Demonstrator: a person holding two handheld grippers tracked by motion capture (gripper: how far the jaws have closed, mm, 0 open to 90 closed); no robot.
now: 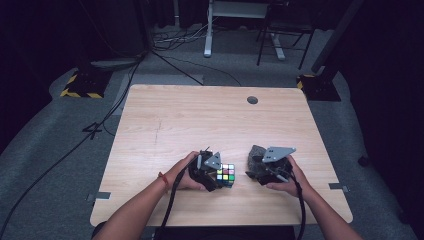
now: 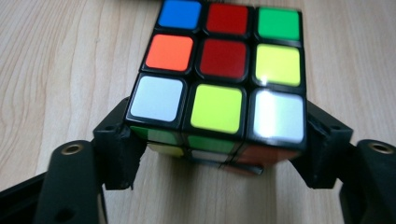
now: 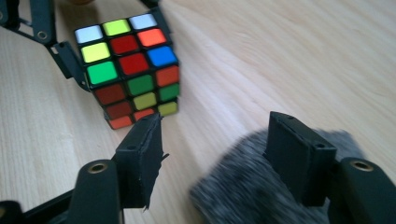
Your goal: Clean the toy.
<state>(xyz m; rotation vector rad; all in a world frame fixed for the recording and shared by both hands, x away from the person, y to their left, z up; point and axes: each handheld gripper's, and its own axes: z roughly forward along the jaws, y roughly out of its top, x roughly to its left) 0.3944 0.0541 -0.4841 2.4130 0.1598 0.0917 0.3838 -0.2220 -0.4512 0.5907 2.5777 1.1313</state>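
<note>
A scrambled Rubik's cube (image 1: 226, 174) (image 2: 219, 70) (image 3: 130, 70) rests on the wooden table (image 1: 200, 115) near its front edge. My left gripper (image 1: 218, 176) (image 2: 219, 154) is shut on it, the two black pads pressing on opposite sides of the cube's nearest layer. To the right lies a grey fuzzy lump (image 1: 256, 156) (image 3: 243, 196). Over it my right gripper (image 1: 257, 167) (image 3: 217, 144) is open; its right jaw stands over the fur, while its left jaw is clear of it above bare wood. The right gripper view also shows the left gripper's fingers (image 3: 60, 46) at the cube.
A round cable hole (image 1: 252, 100) sits at the table's far right. Behind the table are cables on the grey floor, desk legs (image 1: 207, 30) and two stands with yellow-black bases (image 1: 80, 85). Bare wood stretches across the far half.
</note>
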